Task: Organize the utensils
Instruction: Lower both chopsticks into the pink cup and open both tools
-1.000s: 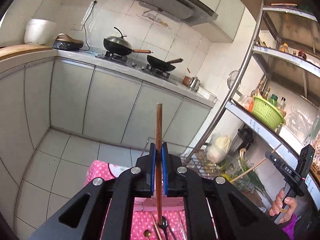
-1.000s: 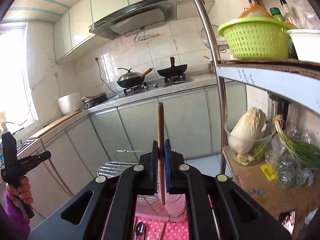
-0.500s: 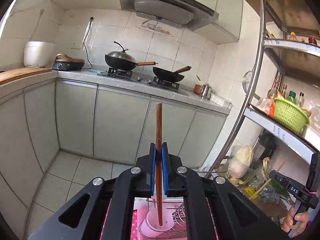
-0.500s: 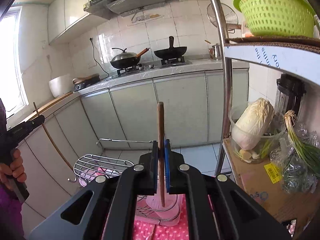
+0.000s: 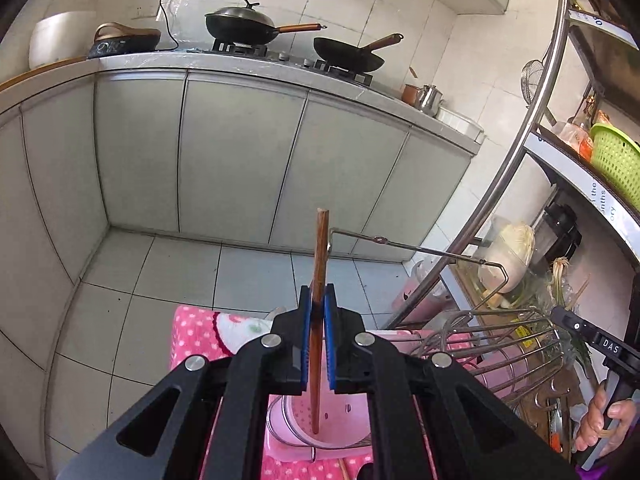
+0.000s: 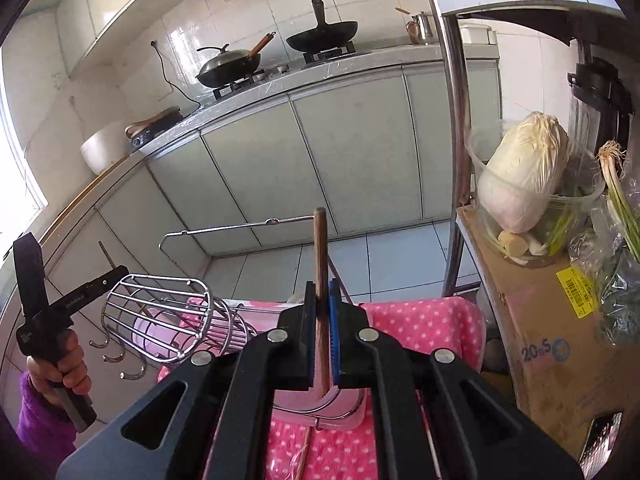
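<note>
**A:** Where does each chopstick sit against its fingers?

**B:** The left gripper [image 5: 316, 308] is clamped on a brown chopstick [image 5: 319, 280] whose long axis runs 12 to 6 o'clock through the blue pads [image 5: 305, 336]. Its lower tip hangs inside the pink cup [image 5: 340, 420] of the wire utensil holder [image 5: 500, 344], which lies toward 6 o'clock, under the fingers.

**A:** And the right?

**B:** The right gripper [image 6: 320, 312] is closed the same way on a second chopstick [image 6: 320, 248], also upright. Its lower end is at the rim of a pink cup [image 6: 340, 400] held in a chrome ring, again at 6 o'clock. The wire basket [image 6: 160, 316] lies at 9 o'clock.

**A:** Which is nearer to dropping?

**B:** I judge the left; its tip is already in the cup. Opening the fingers should let the stick slide straight down.

**A:** The surroundings?

**B:** A pink polka-dot cloth [image 6: 420, 320] covers the surface. Grey cabinets [image 5: 240, 152] stand at 12 o'clock, with woks [image 5: 240, 24] above, and a cardboard box [image 6: 540, 320] at 3 o'clock.
</note>
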### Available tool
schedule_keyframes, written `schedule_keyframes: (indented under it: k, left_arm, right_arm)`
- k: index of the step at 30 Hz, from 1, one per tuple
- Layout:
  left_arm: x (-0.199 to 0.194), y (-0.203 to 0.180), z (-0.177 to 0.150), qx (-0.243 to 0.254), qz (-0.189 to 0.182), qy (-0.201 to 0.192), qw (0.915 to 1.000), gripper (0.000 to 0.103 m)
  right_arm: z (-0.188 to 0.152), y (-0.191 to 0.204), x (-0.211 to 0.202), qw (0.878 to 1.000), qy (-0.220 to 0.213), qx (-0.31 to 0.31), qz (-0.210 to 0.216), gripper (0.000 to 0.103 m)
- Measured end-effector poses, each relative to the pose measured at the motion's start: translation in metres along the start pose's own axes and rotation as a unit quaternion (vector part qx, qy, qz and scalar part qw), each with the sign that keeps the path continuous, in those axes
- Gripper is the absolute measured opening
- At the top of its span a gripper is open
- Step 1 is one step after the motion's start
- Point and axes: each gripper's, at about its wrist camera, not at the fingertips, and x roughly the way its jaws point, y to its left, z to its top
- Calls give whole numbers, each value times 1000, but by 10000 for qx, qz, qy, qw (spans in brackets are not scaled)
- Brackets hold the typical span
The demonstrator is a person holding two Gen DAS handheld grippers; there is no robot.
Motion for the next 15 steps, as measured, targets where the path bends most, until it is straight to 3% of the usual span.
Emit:
schedule_keyframes:
  k: [4, 5, 6, 8, 11, 15]
  left_arm:
    - [4, 2, 0, -144, -20, 86, 9999, 9]
    - [3, 2, 0, -148, -22, 65, 9999, 14]
    - [2, 2, 0, -142, 3, 30, 9999, 26]
    - [-4, 4, 1, -157, 12, -70, 9999, 34]
    - [-12, 7, 2, -185, 24, -120, 9998, 35]
    - [-28, 13, 4, -248, 38, -274, 9993, 35]
  right_arm:
    - [-2, 1, 6, 10000, 16, 0, -56, 7]
    - [-1, 0, 7, 10000, 65, 26, -31, 10]
    - [-1, 0, 8, 9999, 101, 48, -19, 15]
    - [-1, -1, 6, 9999, 74, 71, 5, 38]
    - [0, -1, -4, 9999, -67, -16, -94, 48]
    - [-3, -4, -19, 9998, -162, -35, -146, 49]
